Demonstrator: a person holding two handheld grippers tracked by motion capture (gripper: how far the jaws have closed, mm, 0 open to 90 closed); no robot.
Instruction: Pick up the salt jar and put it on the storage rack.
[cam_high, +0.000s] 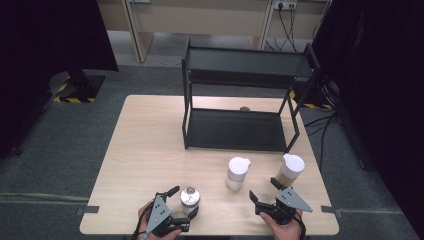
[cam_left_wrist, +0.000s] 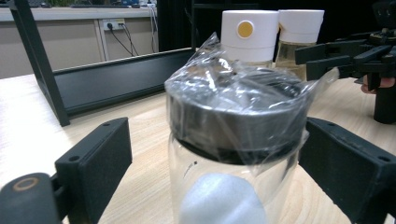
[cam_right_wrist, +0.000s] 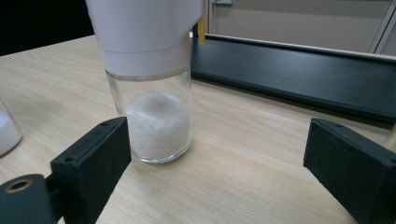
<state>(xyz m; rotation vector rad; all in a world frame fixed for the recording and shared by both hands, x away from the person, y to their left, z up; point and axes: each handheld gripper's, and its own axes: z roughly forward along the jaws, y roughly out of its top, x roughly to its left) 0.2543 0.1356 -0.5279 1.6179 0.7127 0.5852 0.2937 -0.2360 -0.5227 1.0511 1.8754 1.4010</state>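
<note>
The left gripper (cam_high: 181, 201) straddles the film-covered jar (cam_high: 190, 197) at the table's (cam_high: 145, 150) near edge, jaws spread — the grasp looks about to begin. The right gripper (cam_high: 263, 192), also spread, faces a white-capped jar (cam_high: 237, 173) — its next move calls for advancing, then closing.

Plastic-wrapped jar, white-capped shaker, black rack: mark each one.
Plastic-wrapped jar (cam_left_wrist: 233, 123): left gripper view, on its dark lid.
White-capped shaker (cam_right_wrist: 159, 123): right gripper view, on its glass body.
Black rack (cam_high: 235, 130): high view, on its lower shelf.

Left gripper (cam_high: 183, 201) open, right gripper (cam_high: 263, 191) open (both hand-held)
</note>
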